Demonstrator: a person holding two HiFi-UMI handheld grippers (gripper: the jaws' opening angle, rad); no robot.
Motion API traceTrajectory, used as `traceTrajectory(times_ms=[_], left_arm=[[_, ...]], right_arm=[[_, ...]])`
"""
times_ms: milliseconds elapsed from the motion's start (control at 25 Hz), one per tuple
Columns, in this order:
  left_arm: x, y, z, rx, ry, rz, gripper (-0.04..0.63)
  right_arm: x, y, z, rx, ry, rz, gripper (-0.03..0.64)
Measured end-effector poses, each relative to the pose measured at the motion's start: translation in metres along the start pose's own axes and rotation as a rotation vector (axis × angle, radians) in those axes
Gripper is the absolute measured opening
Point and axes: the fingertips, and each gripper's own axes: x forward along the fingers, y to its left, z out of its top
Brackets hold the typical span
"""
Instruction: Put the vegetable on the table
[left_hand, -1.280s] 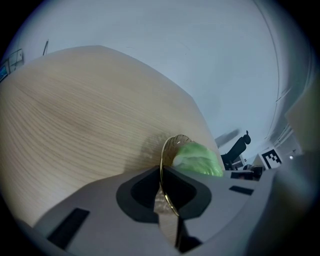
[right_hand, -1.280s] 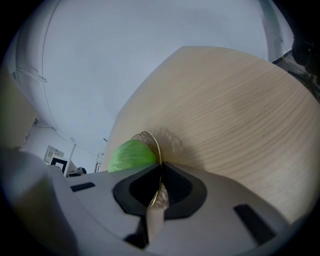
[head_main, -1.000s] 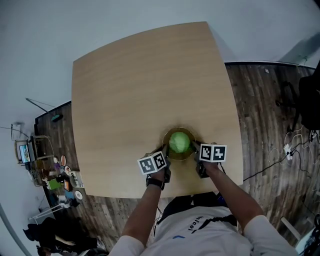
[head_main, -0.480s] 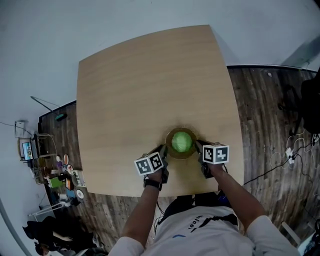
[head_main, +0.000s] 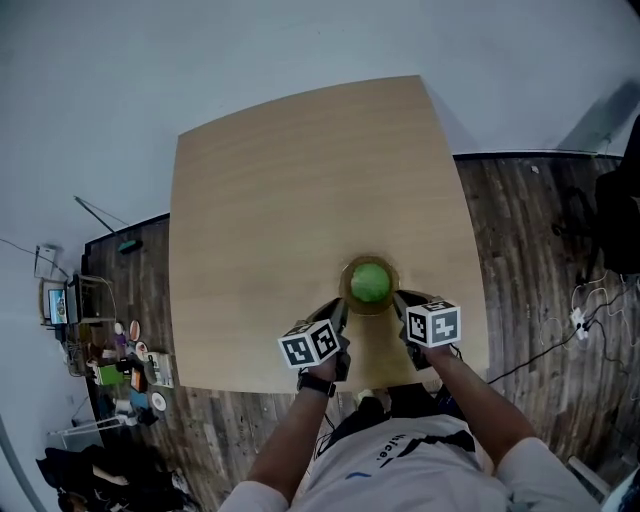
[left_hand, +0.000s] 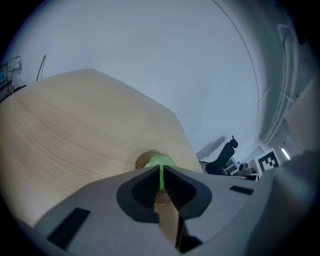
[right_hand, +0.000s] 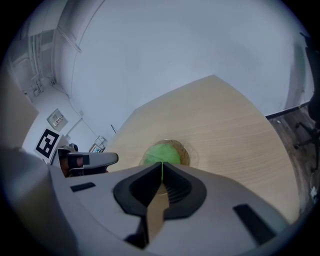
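Close to the tabletop's near edge I hold two grippers, left gripper (head_main: 339, 308) and right gripper (head_main: 399, 298), each with jaws pressed together on nothing. Between their tips, one round green vegetable (head_main: 371, 282), showing no long axis, sits in one brown bowl (head_main: 371, 261). Beyond spreads pale wooden tabletop (head_main: 280, 200), then dark plank floor (head_main: 520, 230) and grey wall (head_main: 200, 60).

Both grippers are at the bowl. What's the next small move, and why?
Probably open the right gripper: its jaws are shut, as are those of the left gripper, and the round green vegetable sits ungripped in the brown round bowl.
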Motion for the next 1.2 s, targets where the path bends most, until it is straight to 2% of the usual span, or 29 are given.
traceTrajectory(times_ms=[320, 480, 720, 1200], left_arm=[[-0.069, -0.065, 0.008, 0.125, -0.096, -0.178, 0.014], [-0.111, -0.093, 0.005, 0.202, -0.157, -0.238, 0.014], [-0.166, -0.124, 0.008, 0.29, -0.249, -0.279, 0.014], [-0.226, -0.152, 0.006, 0.383, -0.347, -0.32, 0.014]], right_arm=[[-0.058, 0.071, 0.001, -0.014, -0.16, 0.086, 0.015], [-0.094, 0.103, 0.008, -0.021, -0.265, 0.094, 0.014], [-0.143, 0.135, 0.015, -0.051, -0.401, 0.074, 0.014], [-0.204, 0.187, 0.009, -0.183, -0.544, 0.072, 0.014]])
